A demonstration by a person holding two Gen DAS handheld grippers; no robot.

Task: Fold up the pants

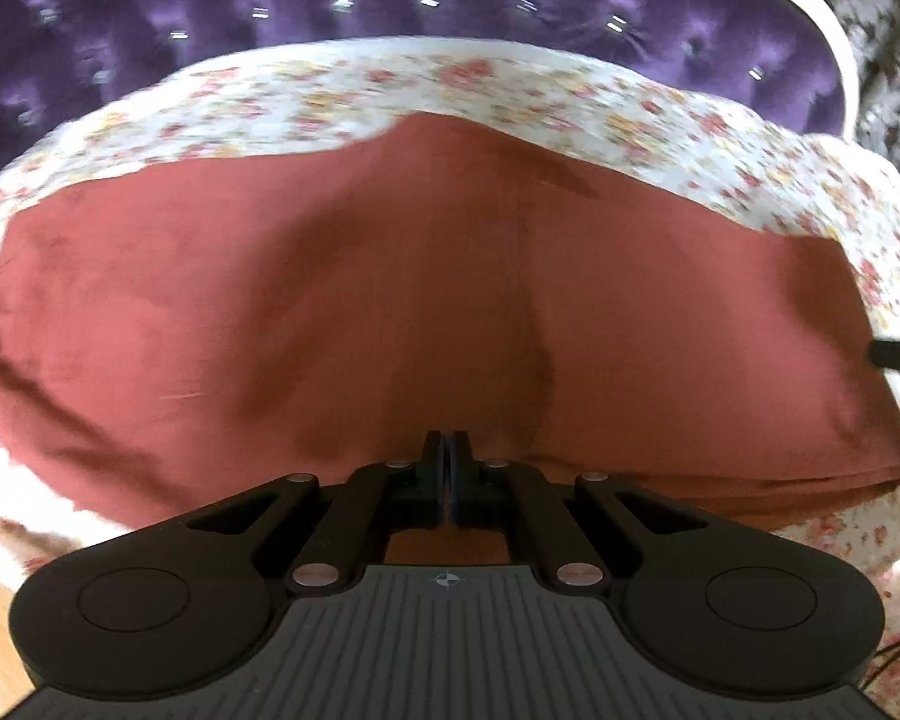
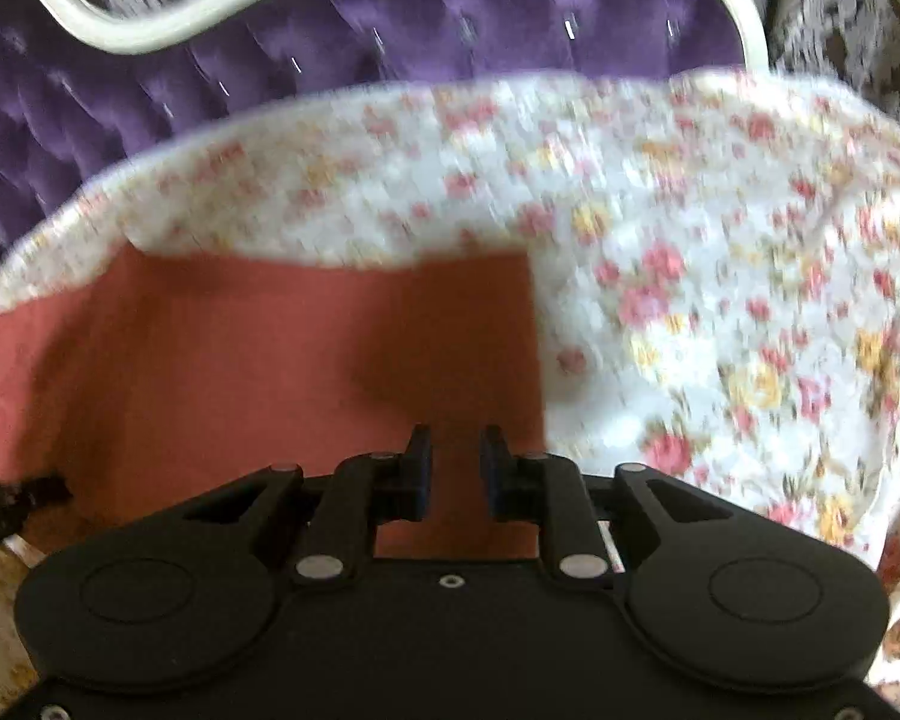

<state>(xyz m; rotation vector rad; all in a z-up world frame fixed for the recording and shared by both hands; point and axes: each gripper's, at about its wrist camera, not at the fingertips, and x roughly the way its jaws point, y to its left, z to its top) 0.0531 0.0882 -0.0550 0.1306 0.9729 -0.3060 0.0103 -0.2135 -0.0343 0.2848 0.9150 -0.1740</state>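
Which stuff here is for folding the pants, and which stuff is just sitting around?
For the job:
red pants, spread on the bed
left gripper, jaws together at the pants' near edge
right gripper, jaws apart over the pants

Just there:
floral bedsheet
purple tufted headboard
white headboard frame
patterned wallpaper
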